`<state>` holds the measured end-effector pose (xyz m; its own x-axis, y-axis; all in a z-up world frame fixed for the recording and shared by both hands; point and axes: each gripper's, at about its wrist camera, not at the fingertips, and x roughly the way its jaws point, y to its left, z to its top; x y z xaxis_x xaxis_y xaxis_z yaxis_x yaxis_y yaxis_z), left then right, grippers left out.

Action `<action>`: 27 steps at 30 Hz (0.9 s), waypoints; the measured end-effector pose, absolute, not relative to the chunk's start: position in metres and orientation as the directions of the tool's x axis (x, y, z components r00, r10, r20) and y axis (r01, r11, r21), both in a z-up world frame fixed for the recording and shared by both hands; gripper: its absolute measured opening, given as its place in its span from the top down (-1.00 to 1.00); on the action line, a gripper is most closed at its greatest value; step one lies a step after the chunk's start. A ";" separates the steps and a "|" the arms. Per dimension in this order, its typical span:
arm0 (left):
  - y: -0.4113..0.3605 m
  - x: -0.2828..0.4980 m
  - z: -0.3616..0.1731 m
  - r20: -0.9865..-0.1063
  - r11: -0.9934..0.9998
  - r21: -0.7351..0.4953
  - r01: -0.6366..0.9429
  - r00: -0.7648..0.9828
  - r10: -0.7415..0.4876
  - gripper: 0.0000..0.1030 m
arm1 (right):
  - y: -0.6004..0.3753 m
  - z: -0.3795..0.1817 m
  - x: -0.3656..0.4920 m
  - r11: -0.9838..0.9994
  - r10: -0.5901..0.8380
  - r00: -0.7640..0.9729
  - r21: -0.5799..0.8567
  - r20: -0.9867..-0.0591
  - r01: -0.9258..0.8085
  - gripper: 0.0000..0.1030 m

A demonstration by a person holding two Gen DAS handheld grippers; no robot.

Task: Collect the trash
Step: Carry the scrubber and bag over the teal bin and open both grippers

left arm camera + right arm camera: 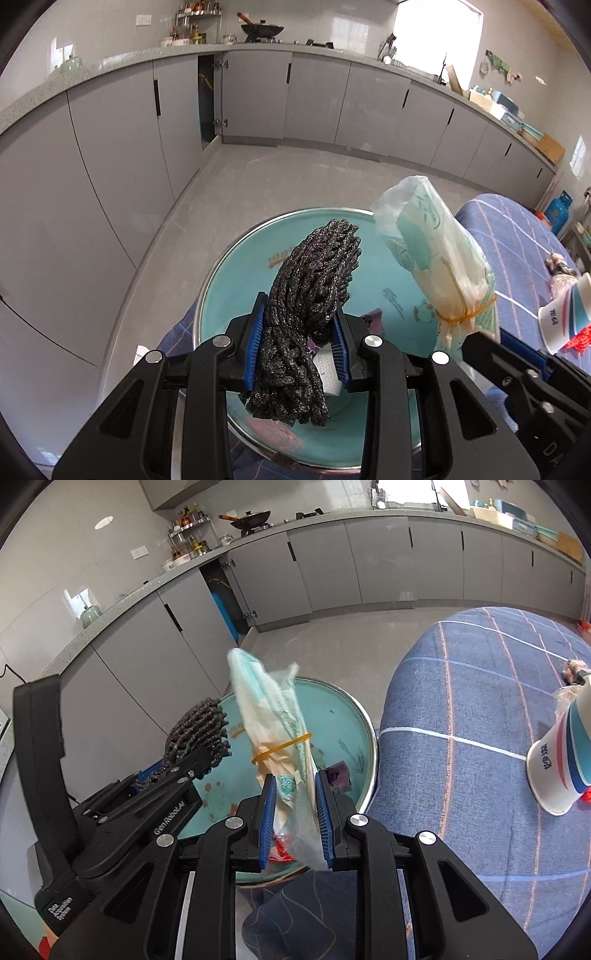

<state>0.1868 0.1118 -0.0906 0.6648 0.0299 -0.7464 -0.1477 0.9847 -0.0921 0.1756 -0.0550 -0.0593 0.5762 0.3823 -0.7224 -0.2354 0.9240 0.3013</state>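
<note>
My left gripper (300, 345) is shut on a dark steel-wool scrubber (314, 280) and holds it above a round teal basin (236, 266). My right gripper (295, 819) is shut on a clear and green plastic bag (273, 723) tied with a yellow rubber band, also held over the teal basin (343, 716). The bag shows in the left wrist view (432, 251), to the right of the scrubber. The scrubber shows in the right wrist view (199, 731), left of the bag. A purple wrapper (340, 775) and a red scrap (280, 849) lie in the basin.
A table with a blue checked cloth (480, 701) stands right of the basin. A tipped paper cup (557, 768) lies on it, with crumpled trash (570, 672) behind. Grey kitchen cabinets (314, 99) line the far wall, one door open. The floor (258, 184) lies between.
</note>
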 end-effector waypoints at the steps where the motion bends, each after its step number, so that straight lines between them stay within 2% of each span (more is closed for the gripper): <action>1: 0.112 0.189 -0.092 -0.749 0.984 -0.091 -0.150 0.662 0.031 0.38 | -0.054 -0.060 0.177 0.924 0.383 0.573 0.303 -0.725 -0.234 0.56; 10: 0.116 0.203 -0.103 -0.768 0.982 -0.093 -0.166 0.639 0.035 0.38 | -0.051 -0.069 0.182 0.915 0.404 0.544 0.330 -0.735 -0.233 0.56; 17: 0.111 0.205 -0.111 -0.777 0.986 -0.080 -0.147 0.629 0.031 0.31 | -0.055 -0.059 0.167 0.919 0.395 0.596 0.304 -0.700 -0.252 0.52; 19: 0.107 0.202 -0.112 -0.775 0.988 -0.054 -0.144 0.630 0.050 0.09 | -0.059 -0.056 0.162 0.922 0.386 0.613 0.294 -0.690 -0.250 0.41; 20: 0.105 0.201 -0.111 -0.772 0.988 -0.041 -0.148 0.632 0.062 -0.25 | -0.062 -0.055 0.159 0.925 0.380 0.623 0.289 -0.684 -0.247 0.35; 21: 0.103 0.199 -0.109 -0.763 0.987 -0.015 -0.157 0.640 0.091 -0.45 | -0.065 -0.055 0.156 0.927 0.376 0.631 0.286 -0.679 -0.244 0.32; 24: 0.098 0.192 -0.101 -0.736 0.987 0.033 -0.157 0.664 0.130 -0.58 | -0.077 -0.050 0.146 0.931 0.364 0.668 0.275 -0.649 -0.239 0.07; 25: 0.096 0.189 -0.099 -0.728 0.986 0.042 -0.160 0.671 0.139 -0.71 | -0.081 -0.048 0.143 0.932 0.362 0.678 0.275 -0.640 -0.237 -0.04; 27: 0.094 0.179 -0.090 -0.699 0.982 0.062 -0.177 0.695 0.169 -0.81 | -0.089 -0.045 0.136 0.931 0.362 0.697 0.279 -0.619 -0.235 -0.13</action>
<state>0.1791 0.0938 -0.0895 0.6953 0.1691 -0.6985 -0.1771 0.9823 0.0615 0.1357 -0.0890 -0.0449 0.6974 0.3618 -0.6187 -0.2354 0.9310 0.2790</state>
